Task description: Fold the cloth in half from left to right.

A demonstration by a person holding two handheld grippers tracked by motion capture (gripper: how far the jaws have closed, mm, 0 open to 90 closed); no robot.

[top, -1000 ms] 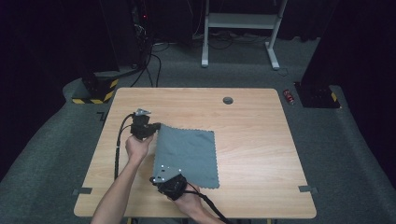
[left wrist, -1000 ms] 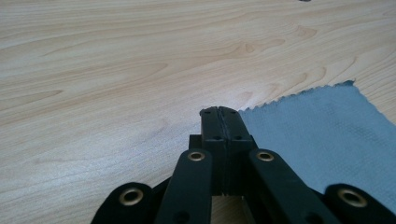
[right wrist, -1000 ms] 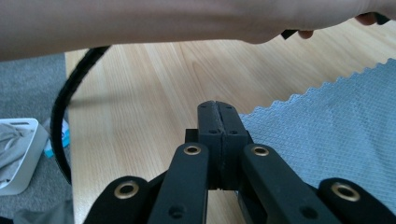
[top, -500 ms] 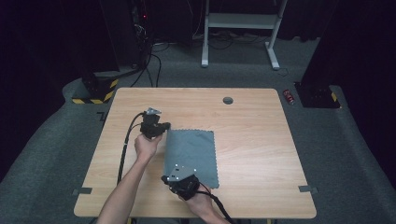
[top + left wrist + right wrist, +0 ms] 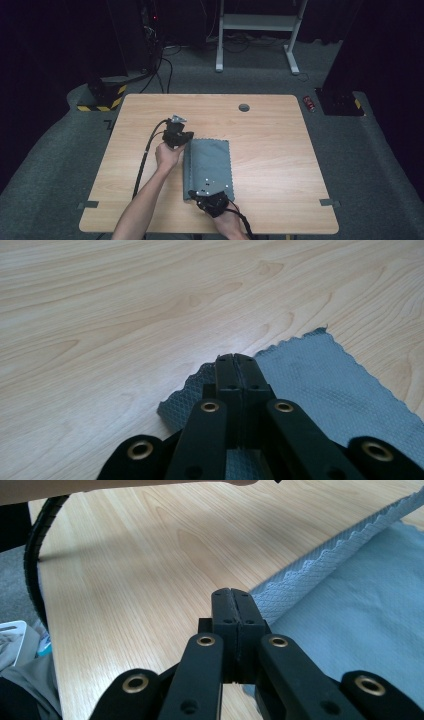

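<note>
A grey-blue cloth point(image 5: 210, 165) with zigzag edges lies on the wooden table point(image 5: 270, 130), left of its middle. My left gripper point(image 5: 186, 141) is at the cloth's far left corner. In the left gripper view its jaws point(image 5: 235, 359) are shut, pinching the cloth point(image 5: 325, 385) at that raised corner. My right gripper point(image 5: 201, 193) is at the near left corner. Its jaws point(image 5: 232, 594) are shut on the cloth point(image 5: 360, 610), whose lifted edge runs away to the upper right. The left part of the cloth is folded over toward the right.
A black cable point(image 5: 145, 160) trails from the left gripper across the table's left side. A dark round grommet point(image 5: 244, 107) sits near the far edge. Tape strips point(image 5: 329, 202) mark the near corners. On the floor behind stand a white desk frame point(image 5: 255, 30) and a yellow-black striped base point(image 5: 100, 97).
Both grippers have moved to the right, carrying the cloth's left edge with them. The cloth now looks narrower, with that edge folded over.
</note>
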